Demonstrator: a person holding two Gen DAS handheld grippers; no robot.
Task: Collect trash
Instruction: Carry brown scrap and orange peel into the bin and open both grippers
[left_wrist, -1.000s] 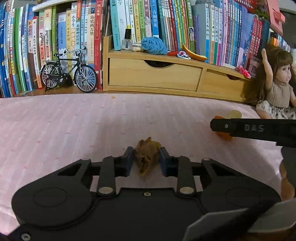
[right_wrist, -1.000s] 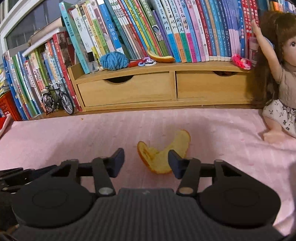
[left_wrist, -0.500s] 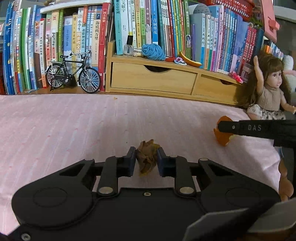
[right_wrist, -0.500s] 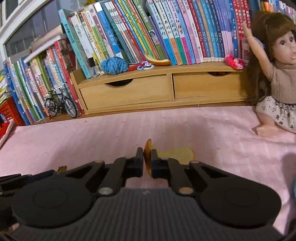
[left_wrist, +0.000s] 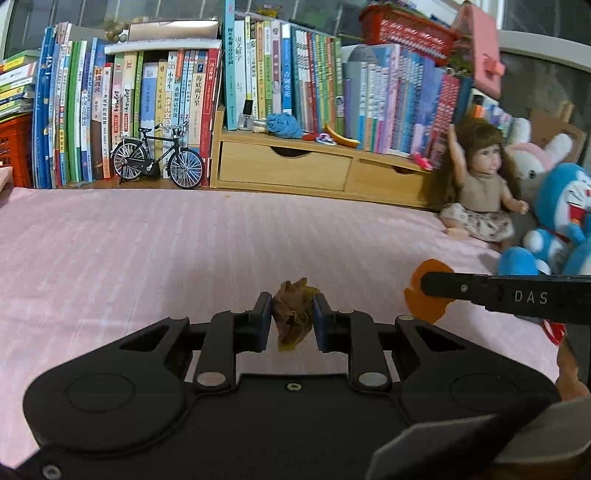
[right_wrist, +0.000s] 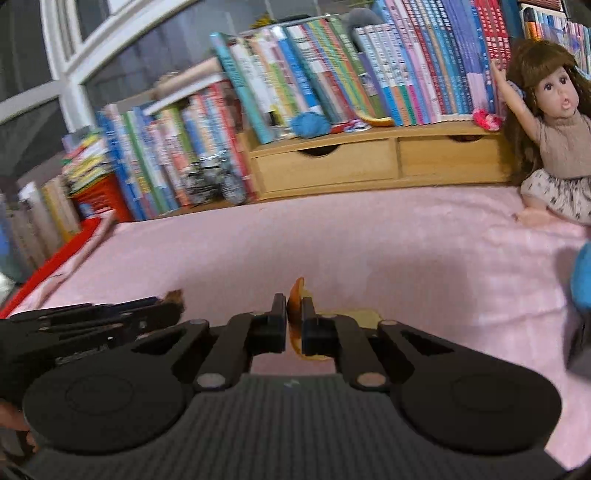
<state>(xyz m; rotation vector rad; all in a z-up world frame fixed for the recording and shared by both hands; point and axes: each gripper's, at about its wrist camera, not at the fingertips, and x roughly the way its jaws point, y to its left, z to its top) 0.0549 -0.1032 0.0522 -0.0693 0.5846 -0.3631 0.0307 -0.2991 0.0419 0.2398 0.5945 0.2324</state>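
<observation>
Left gripper (left_wrist: 291, 319) clamps a crumpled brown scrap (left_wrist: 294, 317). Right gripper (right_wrist: 294, 325), just beside it, pinches orange peel (right_wrist: 295, 301).

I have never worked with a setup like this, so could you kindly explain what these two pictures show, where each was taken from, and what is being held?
There is no robot here: a person carries a hand-held two-finger gripper in each hand, and each gripper has a wide-angle camera looking forward along its fingers. One picture comes from the left gripper, the other from the right gripper; the black shapes at the bottom are the grippers themselves.

Below them lies a pink cloth. Behind it stand books, a wooden drawer unit, a model bicycle and a doll.

The left gripper is shut on a crumpled brown scrap. The right gripper pinches an orange fruit peel, also visible from the left camera. Both pieces look like collected trash.
</observation>
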